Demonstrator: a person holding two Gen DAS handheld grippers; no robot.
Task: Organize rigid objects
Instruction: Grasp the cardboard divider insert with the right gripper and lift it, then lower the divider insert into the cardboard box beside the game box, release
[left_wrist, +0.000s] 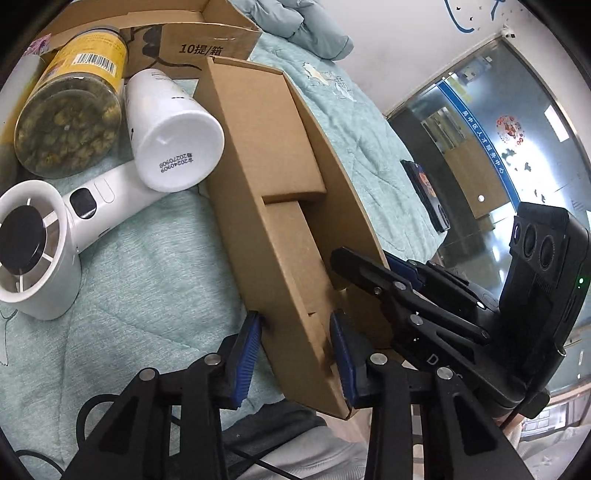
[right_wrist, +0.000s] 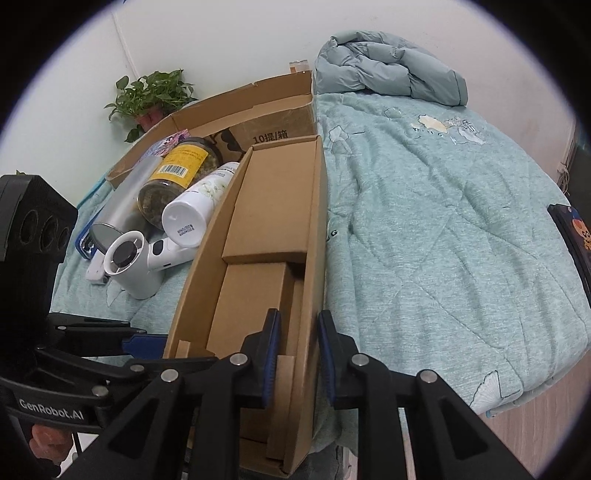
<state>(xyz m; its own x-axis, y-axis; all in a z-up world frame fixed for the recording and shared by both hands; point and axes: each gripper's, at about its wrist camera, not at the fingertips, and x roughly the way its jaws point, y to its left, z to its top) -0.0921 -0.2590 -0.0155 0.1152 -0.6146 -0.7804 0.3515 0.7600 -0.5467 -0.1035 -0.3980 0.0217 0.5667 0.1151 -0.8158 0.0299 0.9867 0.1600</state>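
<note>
A long shallow cardboard box (left_wrist: 280, 206) (right_wrist: 258, 236) lies on the green bedspread with its flaps folded inside. My left gripper (left_wrist: 295, 347) straddles the box's near left wall, blue pads on either side. My right gripper (right_wrist: 295, 350) grips the box's near right wall and also shows in the left wrist view (left_wrist: 373, 273). Left of the box lie a white hand-held fan (left_wrist: 48, 243) (right_wrist: 136, 262), a white bottle (left_wrist: 173, 129) (right_wrist: 199, 203), a yellow-labelled jar (left_wrist: 74, 107) (right_wrist: 173, 177) and a silver cylinder (right_wrist: 122, 203).
A bigger open carton (left_wrist: 184, 40) (right_wrist: 258, 114) lies behind the items. A folded quilt (right_wrist: 388, 66) is at the bed's head. A dark phone (left_wrist: 424, 192) (right_wrist: 572, 236) lies near the bed's right edge. A potted plant (right_wrist: 151, 96) stands by the wall.
</note>
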